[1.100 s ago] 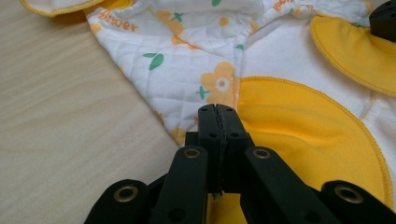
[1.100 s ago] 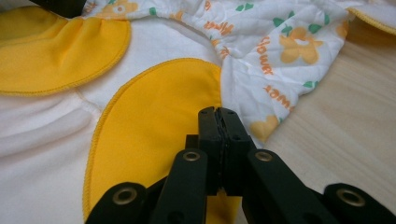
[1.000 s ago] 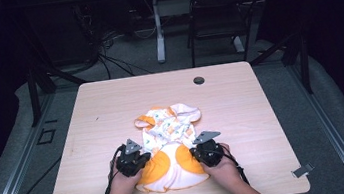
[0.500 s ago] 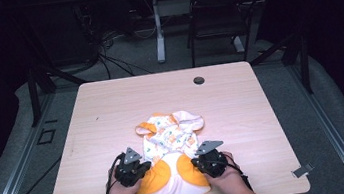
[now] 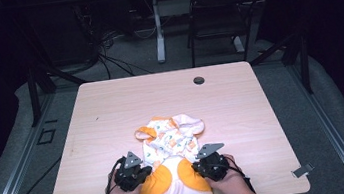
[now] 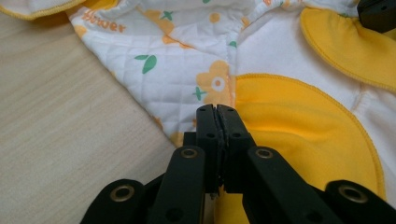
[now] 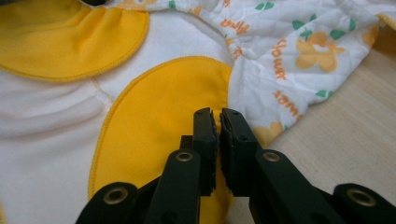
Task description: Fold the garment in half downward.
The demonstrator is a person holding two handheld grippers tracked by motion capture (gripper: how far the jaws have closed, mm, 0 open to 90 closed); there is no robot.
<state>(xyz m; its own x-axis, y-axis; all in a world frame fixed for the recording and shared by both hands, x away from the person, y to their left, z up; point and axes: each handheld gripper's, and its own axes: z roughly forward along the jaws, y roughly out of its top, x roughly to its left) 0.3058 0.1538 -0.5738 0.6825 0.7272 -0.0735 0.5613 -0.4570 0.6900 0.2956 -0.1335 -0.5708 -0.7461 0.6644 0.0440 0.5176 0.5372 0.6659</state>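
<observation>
Both grippers (image 5: 142, 174) (image 5: 202, 166) (fingers together) gripping garment (image 5: 173, 177)

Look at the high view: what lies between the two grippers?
The garment's white and orange near end spans the gap between the left gripper and right gripper, as the high view shows. No bare table shows there.

High view looking forward and down on the whole table (image 5: 110, 100), left gripper view riding close along its own jaws, right gripper view doing likewise, all three sharing the yellow and white garment (image 5: 173, 177) (image 6: 289, 112) (image 7: 154, 107) at the near edge.
</observation>
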